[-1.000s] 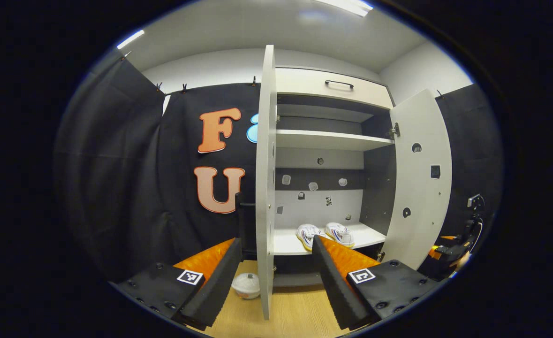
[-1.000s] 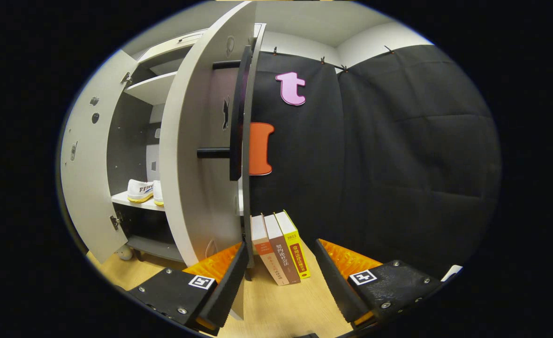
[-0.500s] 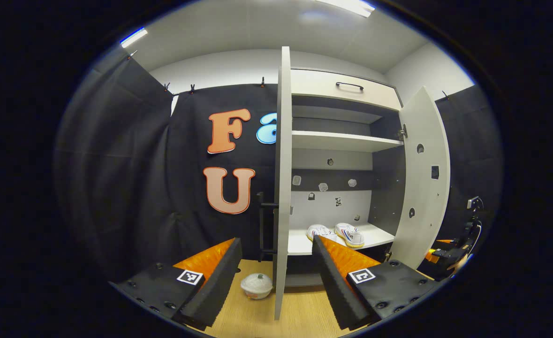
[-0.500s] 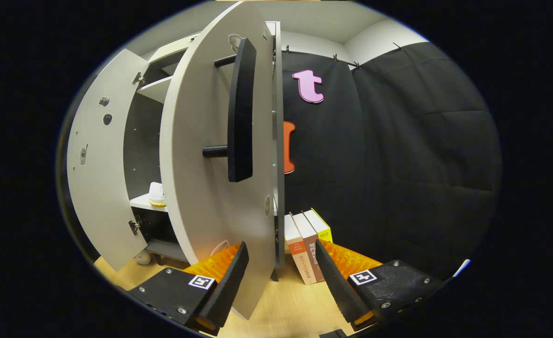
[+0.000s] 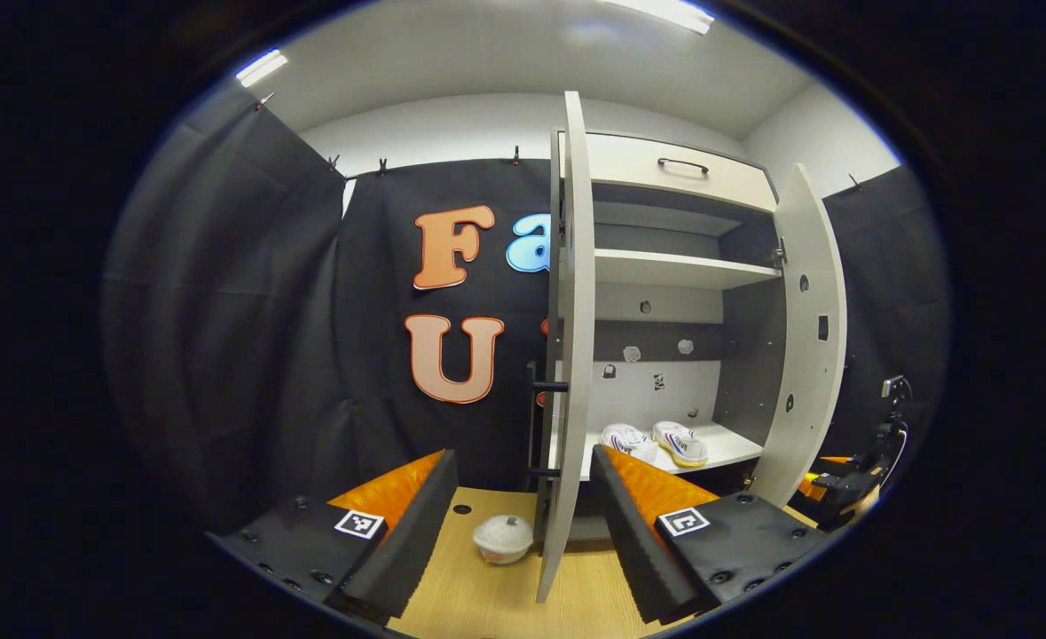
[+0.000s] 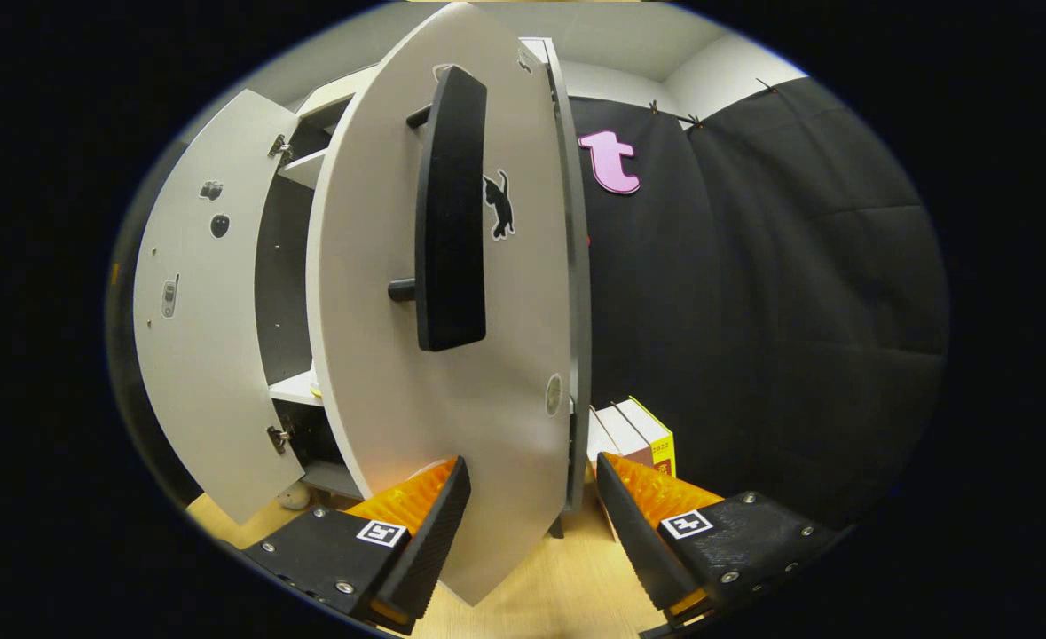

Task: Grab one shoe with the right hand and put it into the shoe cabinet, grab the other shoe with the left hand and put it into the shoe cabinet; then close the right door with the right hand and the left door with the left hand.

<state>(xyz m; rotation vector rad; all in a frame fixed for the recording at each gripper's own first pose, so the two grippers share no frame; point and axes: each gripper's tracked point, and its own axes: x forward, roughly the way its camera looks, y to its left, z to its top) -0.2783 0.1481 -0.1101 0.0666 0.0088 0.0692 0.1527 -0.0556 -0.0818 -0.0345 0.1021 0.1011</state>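
Observation:
Two white shoes (image 5: 629,438) (image 5: 684,443) sit side by side on the lower shelf (image 5: 735,444) of the open shoe cabinet. The left door (image 5: 567,355) stands edge-on just beyond my left gripper (image 5: 518,532), which is open and holds nothing. The right door (image 5: 811,337) is part-way swung in. In the right gripper view the right door's outer face (image 6: 487,390), with its black bar handle (image 6: 447,213), stands right in front of my open right gripper (image 6: 531,524). Its lower edge reaches down between the fingers. The left door's inner face (image 6: 203,311) is behind it.
A white lidded bowl (image 5: 502,537) sits on the wooden floor (image 5: 487,603) by the left door's foot. Several books (image 6: 638,430) lean against the black cloth right of the cabinet. The other gripper with a hand (image 5: 846,484) is low at the far right.
The right door has swung further toward shut, hiding the shoes and the orange letter in the right gripper view. The cabinet has slid rightward in the left gripper view.

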